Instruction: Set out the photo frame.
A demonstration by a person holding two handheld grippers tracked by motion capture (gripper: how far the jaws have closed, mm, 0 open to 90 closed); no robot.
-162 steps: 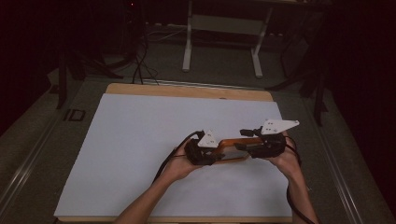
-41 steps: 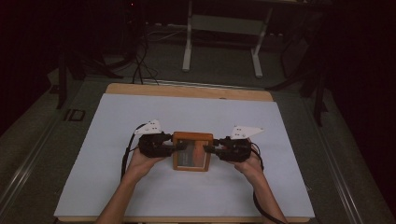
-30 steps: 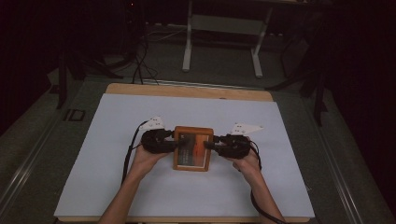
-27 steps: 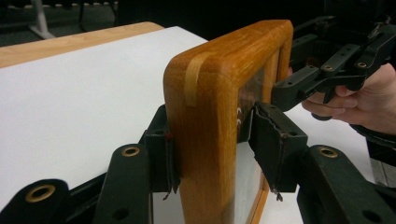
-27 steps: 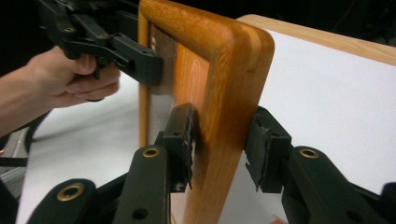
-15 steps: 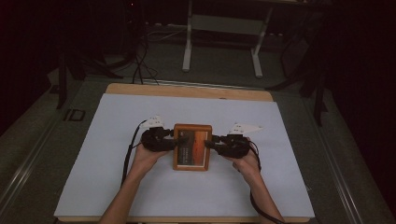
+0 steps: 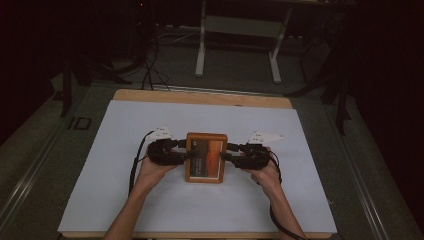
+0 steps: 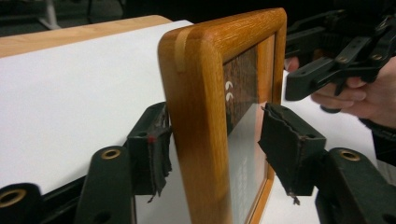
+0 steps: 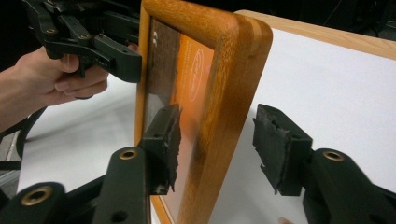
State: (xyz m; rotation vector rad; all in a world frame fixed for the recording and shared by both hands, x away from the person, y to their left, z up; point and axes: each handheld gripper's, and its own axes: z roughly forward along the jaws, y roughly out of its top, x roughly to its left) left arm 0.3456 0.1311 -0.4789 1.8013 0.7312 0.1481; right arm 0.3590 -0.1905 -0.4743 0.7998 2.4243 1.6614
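- High view: the wooden picture frame point(image 7: 205, 157) lies flat near the middle of the white sheet point(image 7: 110, 145) that covers the worktop point(image 7: 200, 97). The left tongs point(image 7: 181, 149) bracket its left edge and the right tongs point(image 7: 226, 151) its right edge. Both sets of jaws have just been opening, with the frame edge between them. Risk: if one hand pulls back at an angle, a jaw may catch the rail and drag or swing the frame across the sheet.
- Left gripper view: the left tongs stand open and grip nothing. One pad point(image 8: 156, 144) sits beside the underside of the rail; the other pad point(image 8: 285, 142) stands clear over the glass point(image 8: 245, 154). Risk: the frayed pad material could snag the wood corner during withdrawal. A tilt of the hand could scrape the glass-side pad across the pane.
- Right gripper view: the right tongs also stand open, holding nothing. One pad point(image 9: 163, 140) is close to the glass face; the other pad point(image 9: 276, 140) stands apart from the rail. Risk: the near pad has little clearance, so it may rub the glass or nudge the frame. Uneven retreat of the two hands would twist the frame out of square.
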